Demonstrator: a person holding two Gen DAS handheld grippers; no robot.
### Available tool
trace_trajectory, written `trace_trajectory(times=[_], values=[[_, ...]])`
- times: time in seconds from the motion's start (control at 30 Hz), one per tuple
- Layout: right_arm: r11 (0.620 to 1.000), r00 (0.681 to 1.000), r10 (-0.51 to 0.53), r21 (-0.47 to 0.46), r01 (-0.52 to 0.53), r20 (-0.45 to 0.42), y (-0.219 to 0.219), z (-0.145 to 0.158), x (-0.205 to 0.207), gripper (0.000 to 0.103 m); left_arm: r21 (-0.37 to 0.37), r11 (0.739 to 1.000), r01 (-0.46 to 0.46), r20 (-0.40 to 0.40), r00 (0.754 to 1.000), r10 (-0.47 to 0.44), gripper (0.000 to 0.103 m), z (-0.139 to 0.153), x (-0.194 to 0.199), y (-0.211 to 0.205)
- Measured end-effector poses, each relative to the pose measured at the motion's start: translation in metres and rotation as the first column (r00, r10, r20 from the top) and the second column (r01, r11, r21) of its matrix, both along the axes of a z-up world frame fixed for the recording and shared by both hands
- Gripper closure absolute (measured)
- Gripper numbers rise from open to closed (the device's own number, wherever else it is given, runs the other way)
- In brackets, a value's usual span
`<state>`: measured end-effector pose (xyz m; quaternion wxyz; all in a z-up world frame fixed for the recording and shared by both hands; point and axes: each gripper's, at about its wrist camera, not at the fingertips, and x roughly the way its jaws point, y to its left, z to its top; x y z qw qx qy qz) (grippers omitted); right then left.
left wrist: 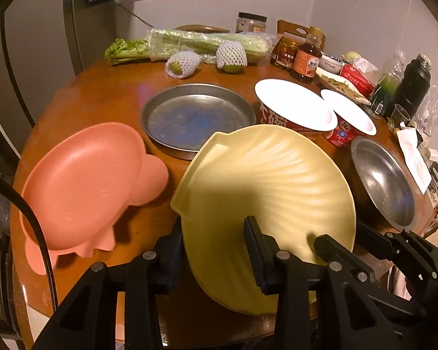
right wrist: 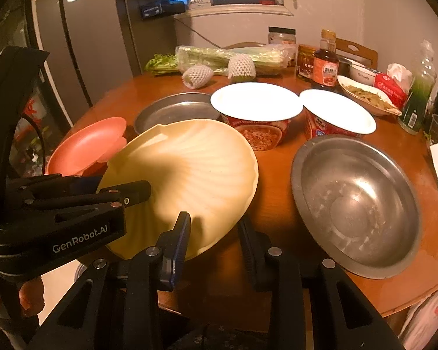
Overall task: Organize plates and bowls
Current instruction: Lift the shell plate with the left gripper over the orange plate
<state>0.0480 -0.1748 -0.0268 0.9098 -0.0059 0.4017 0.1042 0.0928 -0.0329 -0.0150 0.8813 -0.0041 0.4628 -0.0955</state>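
My left gripper (left wrist: 216, 248) is shut on the near rim of a yellow shell-shaped plate (left wrist: 265, 186) and holds it tilted above the table; the plate also shows in the right wrist view (right wrist: 189, 175). A pink fish-shaped plate (left wrist: 84, 183) lies to its left, a flat metal pan (left wrist: 195, 122) behind, and a steel bowl (right wrist: 356, 204) to the right. My right gripper (right wrist: 216, 233) is open, its left finger by the yellow plate's right rim; it holds nothing.
Two instant-noodle bowls with white lids (right wrist: 257, 105) (right wrist: 338, 110) stand mid-table. Celery (left wrist: 195, 43), two netted fruits, jars, a sauce bottle (right wrist: 325, 64), a dish of food and a tissue pack line the back. The round wooden table's edge (right wrist: 408, 300) is near right.
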Motion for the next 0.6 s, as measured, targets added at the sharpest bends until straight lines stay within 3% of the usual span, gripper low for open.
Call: trace_trajectory(times=[0.6], values=[[0.993,0.992,0.116,0.019,-0.117,0.056,0.059,0.026,0.009,0.069,-0.008,0.992,-0.126,0.066,0.990,0.126,0.063,0.022,-0.015,0.068]])
